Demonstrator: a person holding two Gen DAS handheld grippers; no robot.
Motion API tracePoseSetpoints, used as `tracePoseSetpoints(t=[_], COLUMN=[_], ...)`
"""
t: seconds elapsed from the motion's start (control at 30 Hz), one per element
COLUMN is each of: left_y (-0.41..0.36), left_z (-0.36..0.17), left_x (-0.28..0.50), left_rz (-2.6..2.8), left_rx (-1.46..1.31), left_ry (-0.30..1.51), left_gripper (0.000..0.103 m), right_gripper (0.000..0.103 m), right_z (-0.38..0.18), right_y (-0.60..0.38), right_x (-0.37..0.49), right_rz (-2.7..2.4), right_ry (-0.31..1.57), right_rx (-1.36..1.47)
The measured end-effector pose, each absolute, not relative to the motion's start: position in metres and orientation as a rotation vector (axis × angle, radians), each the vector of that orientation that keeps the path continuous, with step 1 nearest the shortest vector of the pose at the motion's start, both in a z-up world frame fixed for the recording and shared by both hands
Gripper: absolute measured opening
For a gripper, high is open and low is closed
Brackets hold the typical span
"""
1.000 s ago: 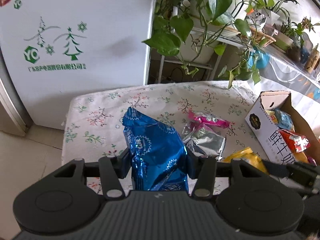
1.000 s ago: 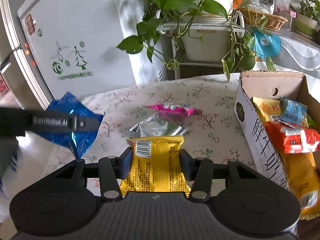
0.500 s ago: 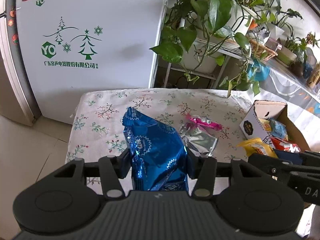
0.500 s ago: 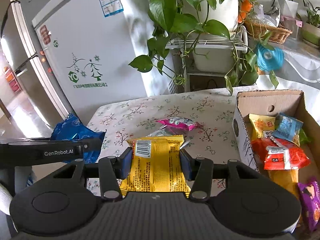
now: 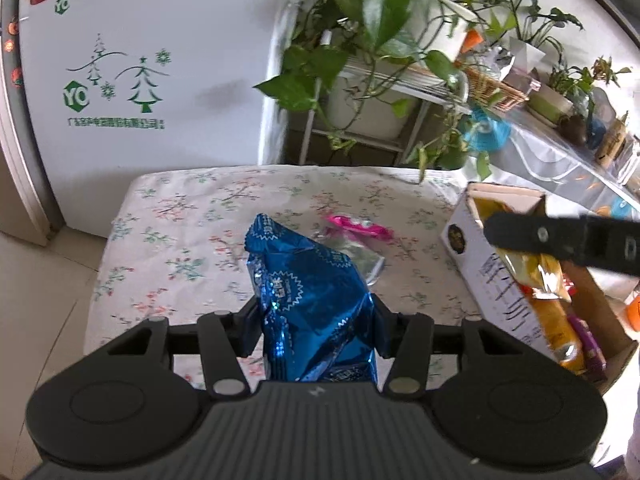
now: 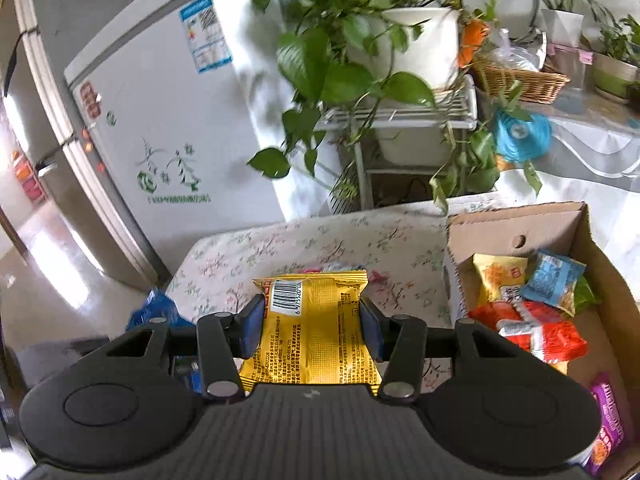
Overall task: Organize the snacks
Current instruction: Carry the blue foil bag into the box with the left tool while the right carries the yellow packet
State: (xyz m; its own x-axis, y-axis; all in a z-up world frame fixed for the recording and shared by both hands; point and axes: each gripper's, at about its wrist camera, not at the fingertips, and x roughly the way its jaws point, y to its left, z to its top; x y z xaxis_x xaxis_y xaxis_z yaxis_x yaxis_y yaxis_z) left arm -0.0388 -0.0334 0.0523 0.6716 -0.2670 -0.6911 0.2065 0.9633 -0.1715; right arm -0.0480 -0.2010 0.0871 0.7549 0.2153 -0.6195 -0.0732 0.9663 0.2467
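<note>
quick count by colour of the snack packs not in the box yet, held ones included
blue pack: 1, in the left tool
yellow pack: 1, in the right tool
pink pack: 1, on the table
silver pack: 1, on the table
total: 4

The left hand-held gripper (image 5: 316,324) clamps a blue foil snack bag (image 5: 310,300) above the floral-clothed desk (image 5: 192,232), where a pink packet (image 5: 358,226) and a silver packet (image 5: 360,258) lie beside the open cardboard box (image 5: 484,264), over which the right hand-held gripper's finger (image 5: 560,240) crosses a yellow packet (image 5: 532,268).
</note>
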Motion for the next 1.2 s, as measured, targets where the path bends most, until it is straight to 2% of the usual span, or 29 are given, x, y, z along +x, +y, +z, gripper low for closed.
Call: tracePoseSetpoints(t=[0.73,1.2], left_y=[-0.156,-0.225], left_z=[0.092,0.078], left_x=[-0.036,-0.032], left_rz=[-0.476,-0.569], left_rx=[-0.132,-0.152], left_ry=[0.747,0.802], left_gripper=[0.052,0.052], right_gripper=[0.056,0.056], right_z=[0.13,0.112], right_y=[-0.332,-0.38], right_x=[-0.063,-0.066], right_rz=[0.003,-0.106], right_ry=[0.543,0.603], right_rx=[0.457,0.624])
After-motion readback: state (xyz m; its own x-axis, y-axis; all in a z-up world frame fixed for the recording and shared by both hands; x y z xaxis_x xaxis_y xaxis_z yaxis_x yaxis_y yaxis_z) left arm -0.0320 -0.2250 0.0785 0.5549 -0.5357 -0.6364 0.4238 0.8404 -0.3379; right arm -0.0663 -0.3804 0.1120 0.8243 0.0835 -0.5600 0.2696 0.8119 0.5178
